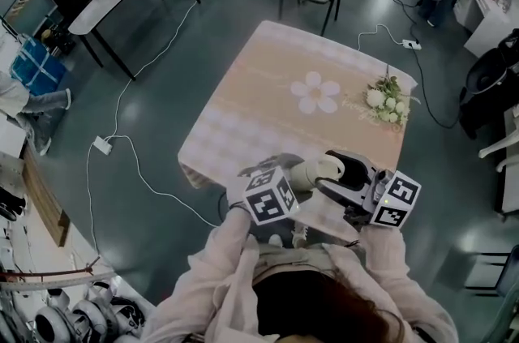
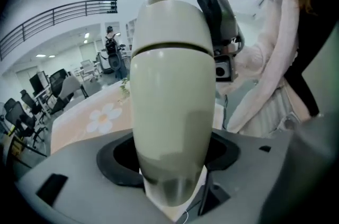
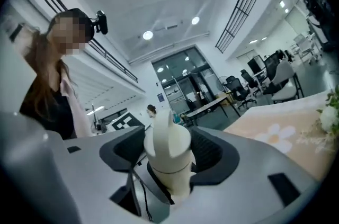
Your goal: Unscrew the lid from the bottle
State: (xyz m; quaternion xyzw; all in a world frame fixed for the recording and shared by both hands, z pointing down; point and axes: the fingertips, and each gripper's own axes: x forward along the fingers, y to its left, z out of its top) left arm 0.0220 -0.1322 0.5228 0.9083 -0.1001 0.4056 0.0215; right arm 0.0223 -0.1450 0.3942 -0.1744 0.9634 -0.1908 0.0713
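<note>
Here: flower-print table [image 1: 268, 82] fills frame centre (bottle held at its near edge). Cream bottle [image 2: 172, 101], lower centre, body clamped by left gripper [image 2: 172, 164], likely to stop rotation; right gripper [image 3: 168, 160] pinches lid [image 3: 165, 141] for twisting.

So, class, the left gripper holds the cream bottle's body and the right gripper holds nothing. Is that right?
No: the right gripper grips the lid, as the right gripper view shows. The left gripper does hold the bottle by its body.
</note>
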